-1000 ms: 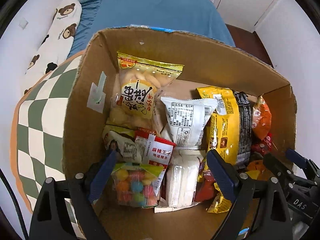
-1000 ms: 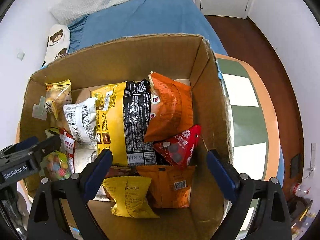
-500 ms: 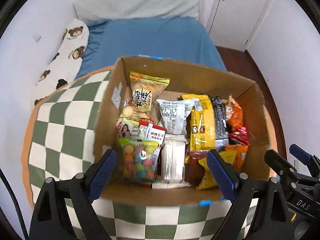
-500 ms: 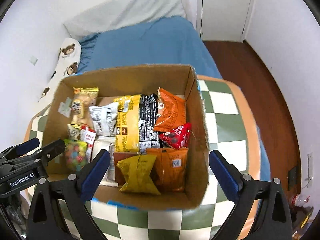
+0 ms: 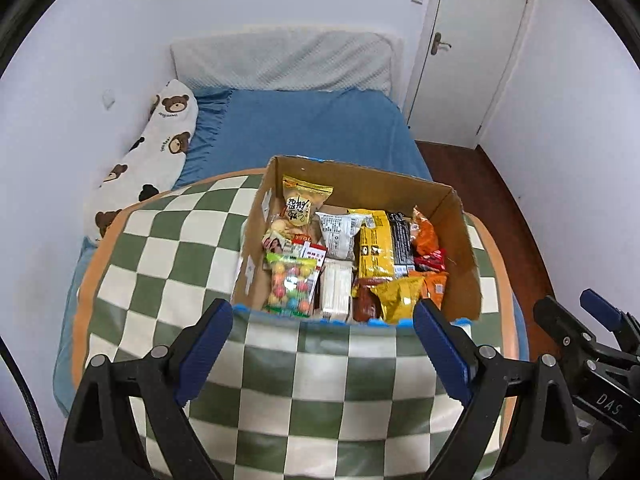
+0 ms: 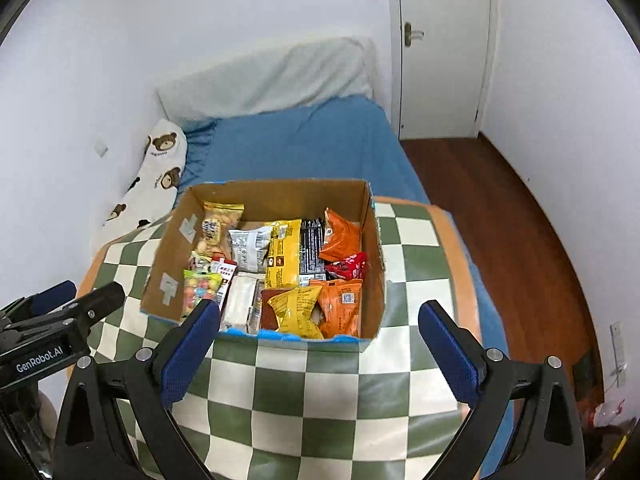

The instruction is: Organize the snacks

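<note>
An open cardboard box [image 5: 460, 240] [image 6: 372, 280] sits on the green-and-cream checkered cloth [image 5: 168, 248] [image 6: 304, 392]. It is packed with snack bags: a colourful candy-ball bag [image 5: 290, 282] [image 6: 198, 290], a white pack [image 5: 336, 290], a yellow-and-black bag [image 5: 376, 246] [image 6: 284, 254], orange bags [image 5: 424, 236] [image 6: 340, 236] and a crumpled yellow bag [image 5: 394, 298] [image 6: 296, 308]. My left gripper [image 5: 322, 334] is open and empty, in front of and above the box. My right gripper [image 6: 320, 336] is open and empty, likewise pulled back from the box.
A bed with a blue sheet [image 5: 304, 132] lies behind, with a bear-print pillow [image 5: 160, 144] at its left and a white pillow [image 5: 284, 62] at the head. A white door [image 6: 440, 48] and dark wood floor [image 6: 500, 216] are at the right.
Both grippers have drawn back and up out of the box. The box went from filling the views to sitting small ahead, with cloth now in front of it. The snacks stay put.
</note>
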